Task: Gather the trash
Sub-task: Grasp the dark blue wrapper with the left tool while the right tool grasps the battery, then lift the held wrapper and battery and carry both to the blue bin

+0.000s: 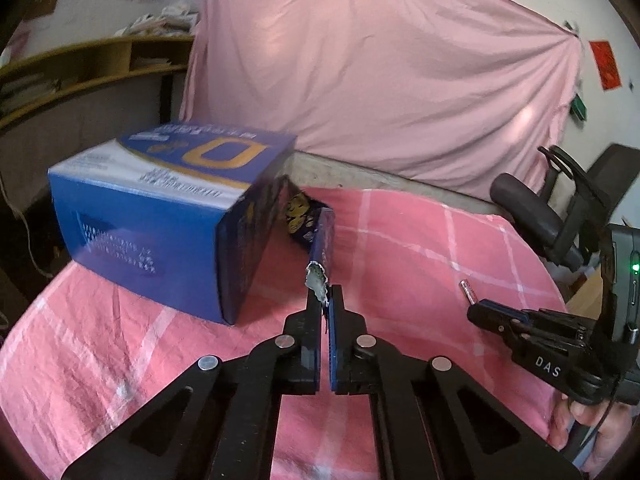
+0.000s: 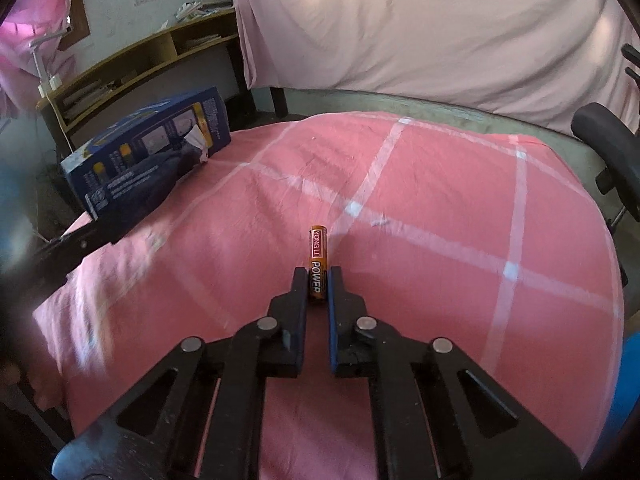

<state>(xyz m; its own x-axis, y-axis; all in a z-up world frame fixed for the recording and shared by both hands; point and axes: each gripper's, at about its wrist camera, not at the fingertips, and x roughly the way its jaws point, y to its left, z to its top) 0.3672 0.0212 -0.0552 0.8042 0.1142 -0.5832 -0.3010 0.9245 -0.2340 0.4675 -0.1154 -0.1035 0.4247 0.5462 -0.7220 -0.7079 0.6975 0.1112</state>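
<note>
Box (image 2: 148, 152) on tablecloth (image 2: 400, 208) — far left.

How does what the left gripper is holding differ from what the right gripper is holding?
The left gripper pinches a flat blue wrapper with a torn silvery end; the right gripper clamps a rigid orange battery. The wrapper reaches into the blue box; the battery stands clear of it, above the pink cloth. Both are gripped at one end, pointing forward.

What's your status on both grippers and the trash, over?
Left gripper shut on box flap, blue box tipped on the pink cloth. Right gripper shut on orange battery. Nothing blocking.
</note>
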